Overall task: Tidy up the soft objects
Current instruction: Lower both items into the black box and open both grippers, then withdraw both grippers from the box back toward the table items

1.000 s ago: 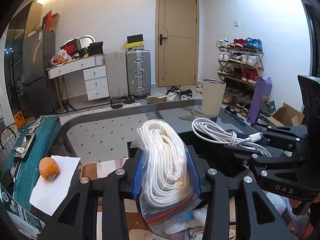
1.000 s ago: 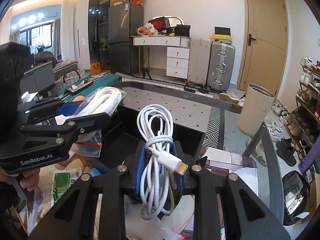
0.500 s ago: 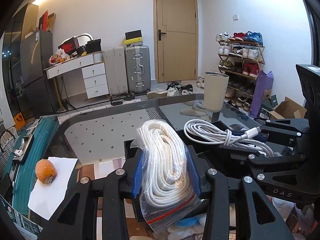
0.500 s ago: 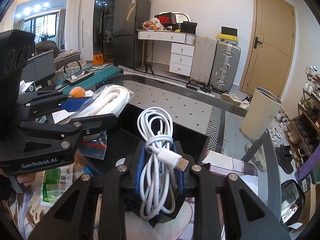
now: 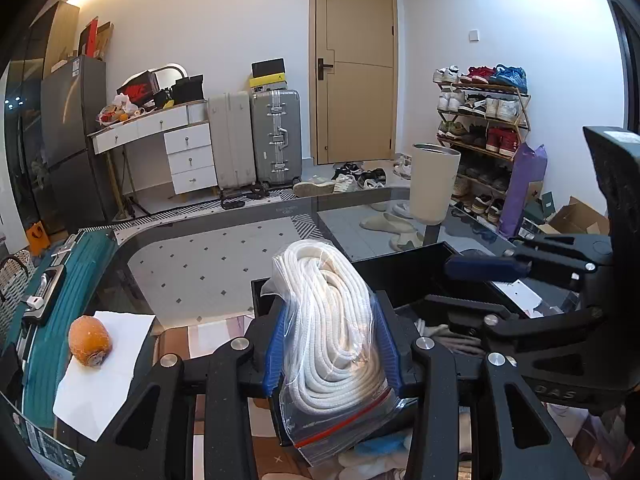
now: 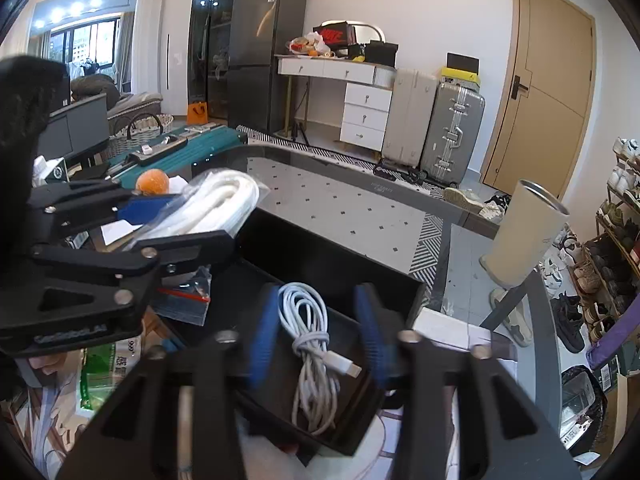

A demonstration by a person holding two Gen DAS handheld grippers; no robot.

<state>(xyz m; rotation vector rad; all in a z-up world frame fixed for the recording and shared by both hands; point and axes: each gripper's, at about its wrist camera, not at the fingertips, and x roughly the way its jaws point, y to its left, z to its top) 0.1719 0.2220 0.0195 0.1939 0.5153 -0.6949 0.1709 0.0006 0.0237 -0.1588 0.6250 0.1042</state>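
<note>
A: How many soft things do you count?

B: Two. One bag of white rope [image 5: 334, 332] and one white charging cable [image 6: 316, 344].

A: Where is the rope?

B: Pinched between the blue pads of the left gripper [image 5: 332, 344], held up above the table. It is coiled inside a clear zip bag with a red seal strip.

A: And the cable?

B: Lying bundled in the black box [image 6: 320, 256], between the two fingers of the right gripper [image 6: 318, 332]. Those jaws stand spread apart, and neither pad touches the cable.

A: Only one box?

B: One that I can see, open on top, sitting on the glass table [image 6: 344, 200].

A: Anything else nearby?

B: One orange fruit [image 5: 89, 341] resting on one white sheet of paper [image 5: 100, 372], on the left side beside a teal suitcase [image 5: 48, 312]. One beige cylinder bin [image 5: 434, 182] stands past the table's far edge. Two upright suitcases [image 5: 256, 140] stand side by side against the back wall.
</note>
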